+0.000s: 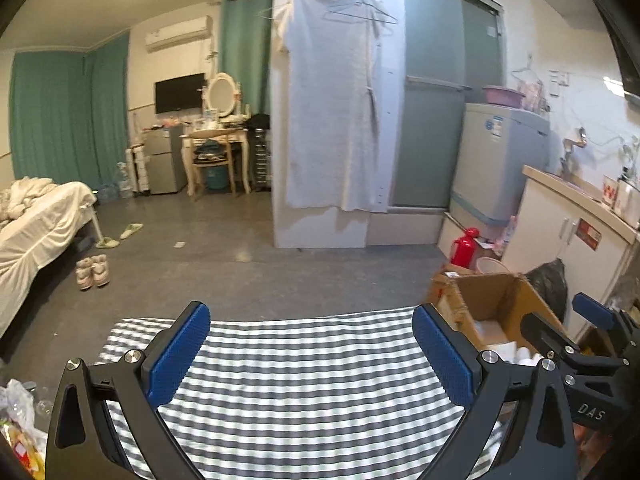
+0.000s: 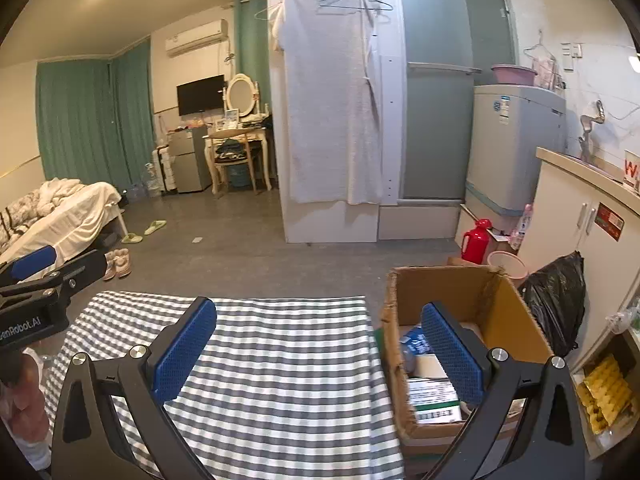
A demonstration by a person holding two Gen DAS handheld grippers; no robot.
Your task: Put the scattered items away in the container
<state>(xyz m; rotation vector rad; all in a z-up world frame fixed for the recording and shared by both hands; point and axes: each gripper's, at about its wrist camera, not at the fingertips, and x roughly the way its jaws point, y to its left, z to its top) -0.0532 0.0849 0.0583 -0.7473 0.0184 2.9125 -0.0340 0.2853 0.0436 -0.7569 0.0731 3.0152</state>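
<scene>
Right wrist view: cardboard box (image 2: 460, 344) beside a checked tablecloth (image 2: 256, 380).
Right gripper (image 2: 318, 348) and left gripper (image 1: 310, 356) both hang spread apart, grasping nothing, above the cloth.

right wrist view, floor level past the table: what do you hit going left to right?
Bed → green slippers → dressing table → hanging white garment → red thermos → cardboard box → black bin bag → white cabinet.

Grey-white checked cloth (image 1: 304, 364) (brown box (image 2: 472, 292))
</scene>
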